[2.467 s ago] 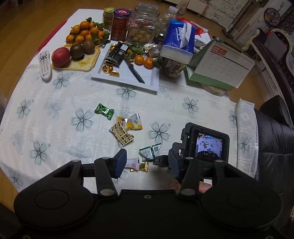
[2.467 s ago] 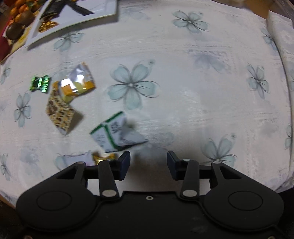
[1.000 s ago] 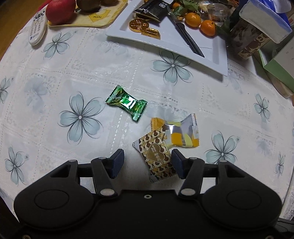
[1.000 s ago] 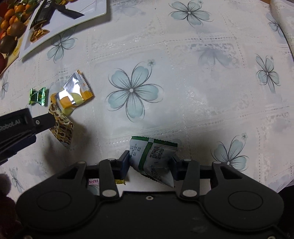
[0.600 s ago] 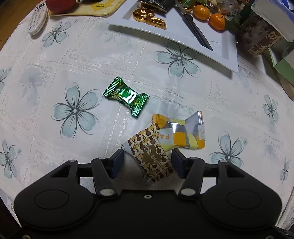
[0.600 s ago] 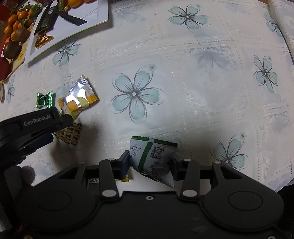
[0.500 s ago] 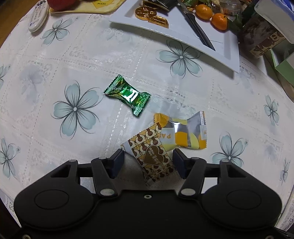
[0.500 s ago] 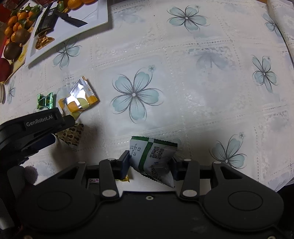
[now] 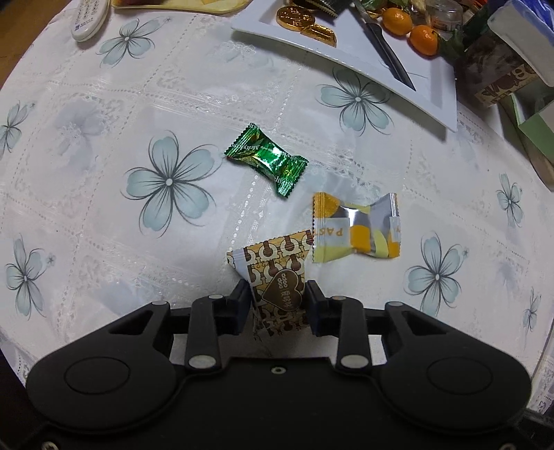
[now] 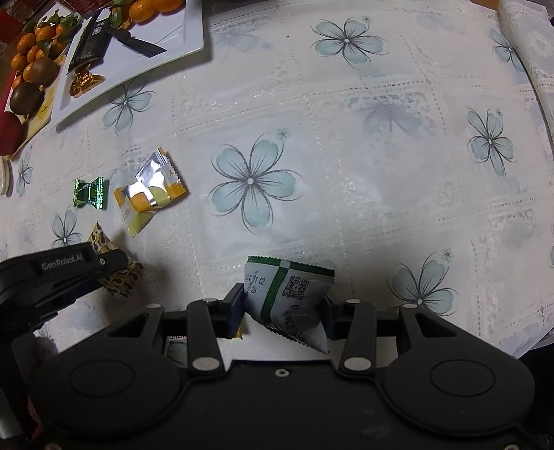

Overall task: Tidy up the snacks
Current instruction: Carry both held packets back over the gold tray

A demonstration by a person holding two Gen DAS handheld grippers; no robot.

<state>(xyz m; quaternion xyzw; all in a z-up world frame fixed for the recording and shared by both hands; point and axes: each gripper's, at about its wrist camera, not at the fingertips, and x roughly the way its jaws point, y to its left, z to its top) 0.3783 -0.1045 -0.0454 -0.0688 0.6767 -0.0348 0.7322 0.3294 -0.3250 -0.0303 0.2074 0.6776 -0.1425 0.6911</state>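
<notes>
My left gripper (image 9: 277, 304) points down at the flowered tablecloth, and its jaws are closing on a brown-and-gold heart-print snack packet (image 9: 273, 273) that both pads touch. A green foil candy (image 9: 266, 159) and a yellow-and-silver packet (image 9: 356, 228) lie just beyond it. My right gripper (image 10: 282, 308) is shut on a white packet with green stripes (image 10: 291, 290), held over the cloth. The right wrist view also shows the left gripper (image 10: 104, 266) on the brown packet (image 10: 121, 280), at the left. Under the right gripper lie a small gold candy (image 10: 239, 334) and a pale wrapper (image 10: 175, 342).
A white plate (image 9: 432, 93) at the back holds gold coins (image 9: 301, 17), a knife (image 9: 384, 55) and mandarins (image 9: 422, 38). A remote (image 9: 86, 20) lies at the far left. Boxes (image 9: 502, 69) crowd the far right. Fruit (image 10: 34, 72) sits beside the plate.
The left jaws have drawn in from wide apart onto the brown-and-gold packet, which now stands pinched between the pads. The right gripper and its white packet have stayed put.
</notes>
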